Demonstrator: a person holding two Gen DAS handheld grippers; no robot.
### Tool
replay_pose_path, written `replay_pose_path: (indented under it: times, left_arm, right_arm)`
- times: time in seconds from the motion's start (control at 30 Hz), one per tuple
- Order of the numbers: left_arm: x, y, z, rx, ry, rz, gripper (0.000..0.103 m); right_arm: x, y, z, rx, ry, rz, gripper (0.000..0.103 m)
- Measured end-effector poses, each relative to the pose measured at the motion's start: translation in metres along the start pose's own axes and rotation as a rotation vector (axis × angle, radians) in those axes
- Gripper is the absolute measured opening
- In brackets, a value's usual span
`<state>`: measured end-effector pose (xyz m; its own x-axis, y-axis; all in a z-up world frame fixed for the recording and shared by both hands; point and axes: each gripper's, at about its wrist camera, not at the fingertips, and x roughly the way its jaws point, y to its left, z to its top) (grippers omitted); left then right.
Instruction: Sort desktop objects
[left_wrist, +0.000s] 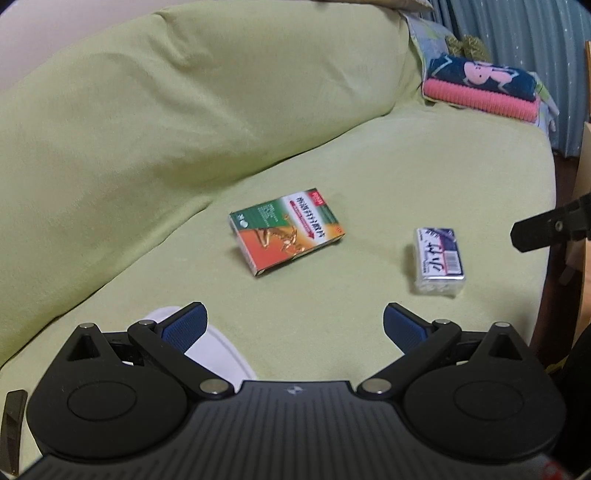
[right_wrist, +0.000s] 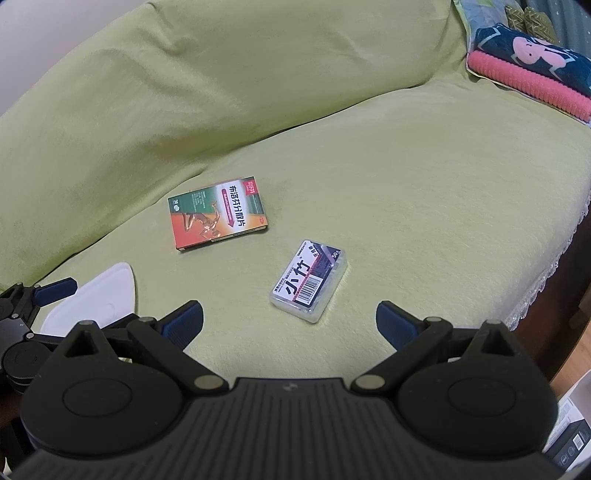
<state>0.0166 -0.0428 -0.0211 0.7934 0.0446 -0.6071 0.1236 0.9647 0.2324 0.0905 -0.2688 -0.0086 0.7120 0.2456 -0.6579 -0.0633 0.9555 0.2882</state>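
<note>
In the right wrist view, a white lid (right_wrist: 99, 295) lies at lower left on the green sofa cover (right_wrist: 406, 184); flat and thin, likely hard to pinch. The medicine box (right_wrist: 216, 212) at centre left looks light, crushable cardboard: take its long edges. The clear plastic case (right_wrist: 308, 280) at centre seems stiff, slippery. Left gripper (left_wrist: 293, 328) and right gripper (right_wrist: 290, 325) hold jaws wide, empty.

Sofa cover (right_wrist: 369, 155) looks like soft matt green cloth. Medicine box (right_wrist: 216, 216) is glossy printed cardboard, the small case (right_wrist: 310, 282) clear shiny plastic. Pink towel (right_wrist: 528, 86) is nubby, ribbed fabric.
</note>
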Motion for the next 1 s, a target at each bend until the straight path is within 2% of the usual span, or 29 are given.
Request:
replay_pose_path:
  times: [0.63,1.0]
  left_arm:
    - [0.014,0.011,-0.008,-0.011,0.044,0.007,0.102]
    - [0.031,0.014,-0.004,0.013,0.058,0.009,0.102]
  right_arm:
    - [0.031,0.01,-0.012,-0.098,-0.073,0.019,0.099]
    - [0.055,0.01,-0.011,-0.104,-0.076,0.029,0.099]
